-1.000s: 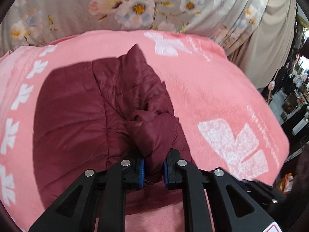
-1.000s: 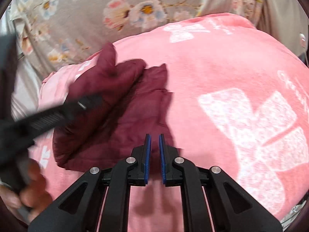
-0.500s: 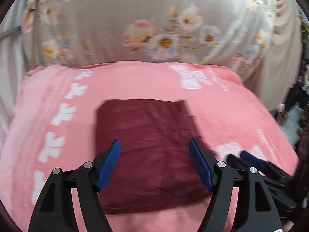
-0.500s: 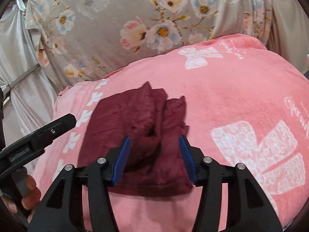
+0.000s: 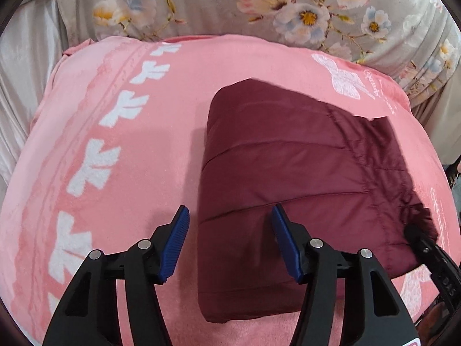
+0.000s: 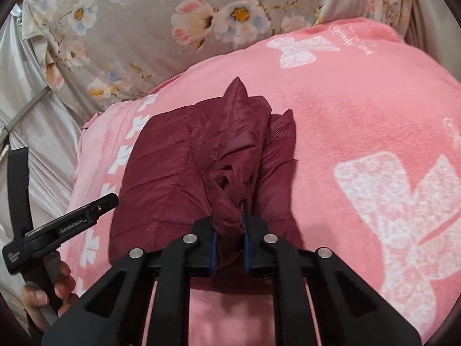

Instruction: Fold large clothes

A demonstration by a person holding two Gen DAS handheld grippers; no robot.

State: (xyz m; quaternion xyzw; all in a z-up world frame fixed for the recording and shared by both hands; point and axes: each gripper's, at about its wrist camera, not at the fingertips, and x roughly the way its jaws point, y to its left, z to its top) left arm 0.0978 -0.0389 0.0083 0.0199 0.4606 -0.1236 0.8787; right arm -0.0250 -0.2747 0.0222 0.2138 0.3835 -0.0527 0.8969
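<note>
Since a second ago, the left tool [image 5: 230, 240] released the maroon jacket [image 5: 302, 173], jaws now apart above it; the right tool [image 6: 229, 243] has just closed, pinching its bunched fabric.

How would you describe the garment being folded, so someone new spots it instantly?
Start at the pink blanket with white bow prints, spread before the floral curtain. On it lies a dark maroon quilted jacket, folded into a block. It is the only dark, puffy, stitched item there, and the right gripper pinches its bunched edge.
</note>
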